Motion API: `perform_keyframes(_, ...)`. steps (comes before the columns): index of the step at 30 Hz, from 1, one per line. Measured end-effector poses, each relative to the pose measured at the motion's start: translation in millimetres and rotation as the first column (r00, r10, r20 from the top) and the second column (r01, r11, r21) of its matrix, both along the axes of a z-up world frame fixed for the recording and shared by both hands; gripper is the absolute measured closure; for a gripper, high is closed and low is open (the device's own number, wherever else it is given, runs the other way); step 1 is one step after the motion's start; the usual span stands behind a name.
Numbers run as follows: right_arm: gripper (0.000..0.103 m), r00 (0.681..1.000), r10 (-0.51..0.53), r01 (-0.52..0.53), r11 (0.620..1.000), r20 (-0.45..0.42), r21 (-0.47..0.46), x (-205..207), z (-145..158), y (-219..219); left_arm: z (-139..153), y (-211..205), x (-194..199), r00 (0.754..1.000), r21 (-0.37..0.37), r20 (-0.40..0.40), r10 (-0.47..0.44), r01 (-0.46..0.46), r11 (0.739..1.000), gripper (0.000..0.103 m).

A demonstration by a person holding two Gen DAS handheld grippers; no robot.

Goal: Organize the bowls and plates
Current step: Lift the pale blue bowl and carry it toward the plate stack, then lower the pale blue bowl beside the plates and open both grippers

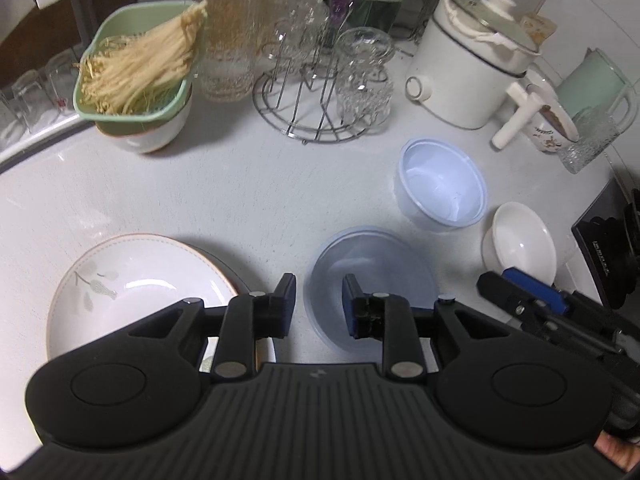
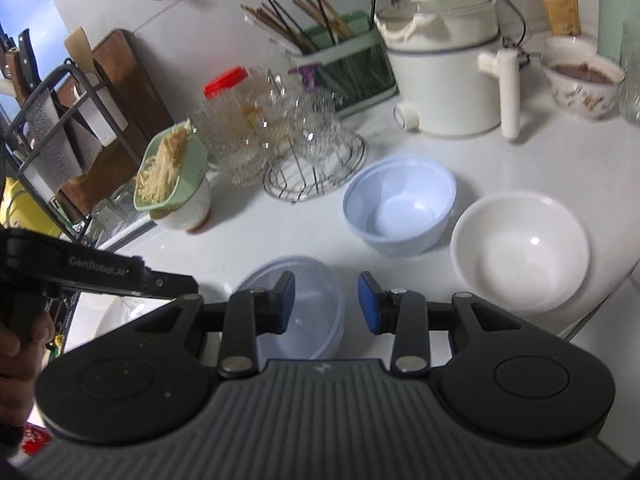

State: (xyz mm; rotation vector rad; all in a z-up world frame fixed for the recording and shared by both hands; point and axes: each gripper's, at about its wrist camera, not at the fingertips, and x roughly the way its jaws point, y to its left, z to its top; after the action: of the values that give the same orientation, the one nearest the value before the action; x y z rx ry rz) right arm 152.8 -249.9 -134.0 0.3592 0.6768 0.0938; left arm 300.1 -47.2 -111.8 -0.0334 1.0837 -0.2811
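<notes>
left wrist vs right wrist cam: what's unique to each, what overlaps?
Left wrist only: the flower-patterned plate at lower left, with most of its face showing, beside the open left gripper.

Right wrist only: the knife rack with the wooden cutting board at far left, and the open right gripper from behind.

Both: the translucent blue lid, pale blue bowl, white bowl, wire glass rack, white pot and green basket of noodles.

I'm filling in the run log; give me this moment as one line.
left gripper: open, empty | right gripper: open, empty | translucent blue plastic lid: flat on white counter | pale blue plastic bowl, white ceramic bowl: unstacked
</notes>
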Motion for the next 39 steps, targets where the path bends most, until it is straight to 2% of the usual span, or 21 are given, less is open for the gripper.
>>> perform_keyframes(6, 0.064, 0.997, -0.039, 0.043, 0.997, 0.071, -0.066, -19, 21, -7, 20, -7, -19, 0.998, -0.027, 0.053, -0.03, 0.031, 0.999, 0.064)
perform_keyframes(12, 0.064, 0.991, -0.083, 0.092, 0.993, 0.105, -0.079, -36, 36, -11, 34, -11, -36, 0.995, -0.055, 0.088, -0.048, 0.053, 0.997, 0.054)
perform_keyframes(17, 0.064, 0.984, -0.137, 0.148, 0.984, 0.114, -0.096, -49, 41, -9, 34, -17, -41, 0.987, -0.062, 0.108, -0.118, 0.125, 0.99, 0.053)
perform_keyframes(25, 0.065, 0.968, -0.228, 0.24, 0.965, 0.108, -0.109, -59, 36, -16, 28, -25, -39, 0.981, -0.087, 0.133, -0.142, 0.154, 0.984, 0.053)
perform_keyframes(30, 0.065, 0.964, -0.227, 0.241, 0.966, 0.139, -0.096, -62, 28, -32, 21, -42, -41, 0.979, -0.103, 0.178, -0.099, 0.119, 0.988, 0.053)
perform_keyframes(36, 0.065, 0.967, -0.199, 0.221, 0.965, 0.159, -0.141, -60, 0, -59, -6, -57, -42, 0.978, -0.147, 0.207, -0.006, 0.037, 0.988, 0.053)
perform_keyframes(39, 0.065, 0.965, -0.193, 0.218, 0.966, 0.175, -0.138, -62, -15, -73, -19, -66, -44, 0.975, -0.131, 0.221, 0.011, 0.018, 0.991, 0.053)
